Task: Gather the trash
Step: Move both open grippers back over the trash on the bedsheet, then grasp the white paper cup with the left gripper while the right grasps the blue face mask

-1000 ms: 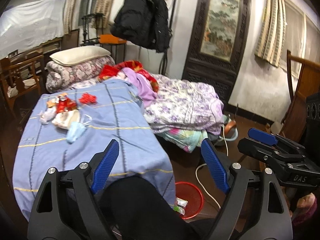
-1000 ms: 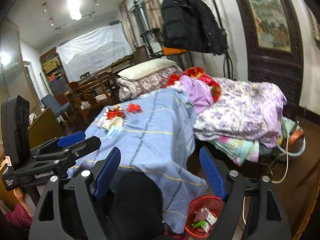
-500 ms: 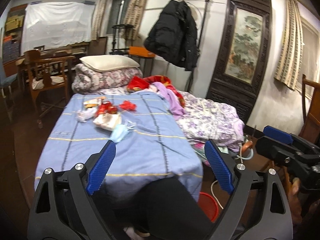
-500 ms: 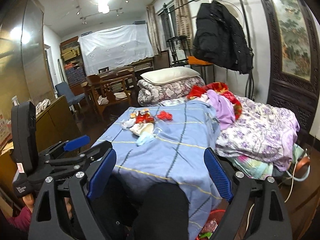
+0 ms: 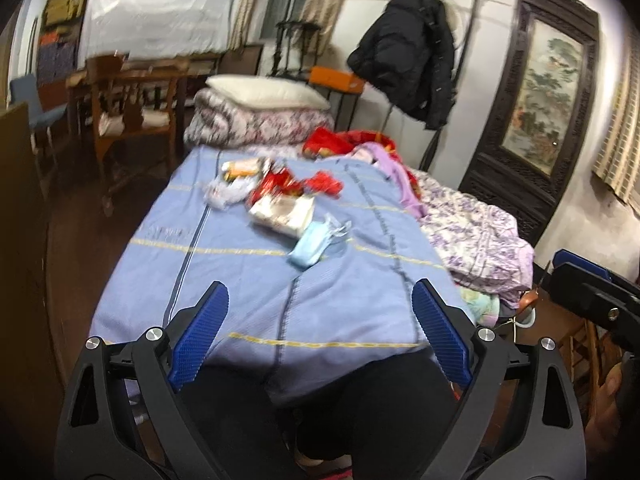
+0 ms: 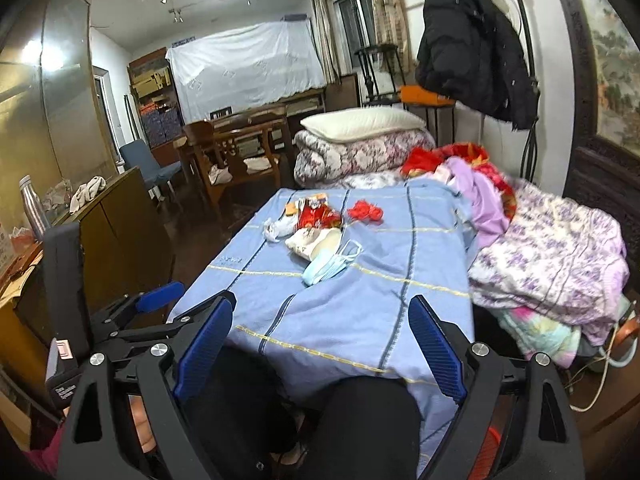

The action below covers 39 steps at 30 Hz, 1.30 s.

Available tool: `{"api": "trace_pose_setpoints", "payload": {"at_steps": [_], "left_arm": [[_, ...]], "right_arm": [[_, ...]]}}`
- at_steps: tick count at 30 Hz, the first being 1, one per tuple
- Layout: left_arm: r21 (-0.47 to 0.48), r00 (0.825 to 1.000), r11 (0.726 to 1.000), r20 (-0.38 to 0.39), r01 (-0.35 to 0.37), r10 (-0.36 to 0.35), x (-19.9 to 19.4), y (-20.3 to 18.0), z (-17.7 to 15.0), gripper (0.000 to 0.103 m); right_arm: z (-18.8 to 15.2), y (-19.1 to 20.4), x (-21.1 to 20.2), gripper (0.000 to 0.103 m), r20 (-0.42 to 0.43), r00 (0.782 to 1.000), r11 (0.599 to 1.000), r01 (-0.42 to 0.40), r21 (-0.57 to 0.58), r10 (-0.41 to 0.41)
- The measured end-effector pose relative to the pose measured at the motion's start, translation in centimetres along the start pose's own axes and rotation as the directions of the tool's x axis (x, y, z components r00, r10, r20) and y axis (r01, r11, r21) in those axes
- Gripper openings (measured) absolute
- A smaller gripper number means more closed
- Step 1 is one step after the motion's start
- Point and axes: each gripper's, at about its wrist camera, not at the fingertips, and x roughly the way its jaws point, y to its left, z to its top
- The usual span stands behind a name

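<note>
A pile of trash lies on the blue bedsheet (image 5: 248, 288): a blue face mask (image 5: 310, 246) (image 6: 328, 264), a white bag (image 5: 282, 212) (image 6: 316, 242), red wrappers (image 5: 280, 184) (image 6: 318, 214), crumpled white plastic (image 5: 224, 196) and a red scrap (image 6: 364, 212). My left gripper (image 5: 319, 292) hovers over the bed's near end, short of the mask; its jaws are opening with nothing between them. My right gripper (image 6: 321, 304) is open and empty, also short of the pile. A sliver of the red bin (image 6: 494, 444) shows by the person's black-clad knees (image 6: 360, 420).
A purple floral quilt (image 5: 480, 232) is heaped to the right of the sheet. A rolled quilt with a pillow (image 5: 260, 120) lies at the bed's far end. Wooden chairs (image 5: 128, 104) and a cabinet (image 6: 120, 220) stand on the left. A black coat (image 5: 408, 72) hangs behind.
Both grippers have swung to the left, so the bed and trash pile now sit centred ahead. The red bin has slipped almost out of view. Both sets of jaws stand a little wider.
</note>
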Motion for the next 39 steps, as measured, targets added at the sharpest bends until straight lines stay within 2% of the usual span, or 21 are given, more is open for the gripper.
{"api": "trace_pose_setpoints", "payload": {"at_steps": [6,9,14,20,24,29,34,38,39], "left_arm": [[-0.113,0.994,0.994,-0.109,-0.012,0.000,4.3,4.0,0.2,0.090],[-0.138,0.990,0.990,-0.142,-0.020,0.000,5.9,5.1,0.5,0.090],[-0.118,0.983,0.992,-0.185,-0.037,0.014,9.4,5.2,1.8,0.090],[-0.114,0.974,0.993,-0.228,-0.026,0.000,14.1,5.0,4.5,0.090],[-0.089,0.968,0.995,-0.251,-0.045,0.022,17.6,4.5,6.1,0.090],[-0.071,0.951,0.994,-0.303,-0.085,0.059,22.1,4.3,6.7,0.090],[-0.079,0.950,0.982,-0.277,-0.174,0.146,21.4,6.8,6.7,0.090],[-0.117,0.933,0.955,-0.275,-0.273,0.233,18.3,11.2,6.0,0.090],[-0.136,0.931,0.950,-0.277,-0.281,0.236,17.4,12.2,5.7,0.090]], "right_arm": [[0.0,-1.4,4.6,0.088,-0.078,0.997,0.999,-0.009,0.052,0.013],[-0.3,-2.5,6.3,0.088,-0.104,0.995,0.997,0.003,0.077,0.005],[-0.5,-5.1,8.3,0.088,-0.140,0.990,0.990,0.016,0.137,0.003],[-0.6,-7.5,10.4,0.088,-0.165,0.986,0.986,0.037,0.165,-0.009],[-0.6,-9.0,11.8,0.088,-0.181,0.983,0.982,0.041,0.186,-0.007],[-0.6,-10.4,13.1,0.088,-0.201,0.979,0.976,0.053,0.209,-0.010],[-0.6,-11.1,13.9,0.088,-0.211,0.977,0.973,0.054,0.224,-0.006],[-0.5,-10.3,14.7,0.088,-0.208,0.978,0.976,0.016,0.216,0.030],[-0.5,-10.0,14.8,0.088,-0.206,0.978,0.977,0.007,0.214,0.038]]}}
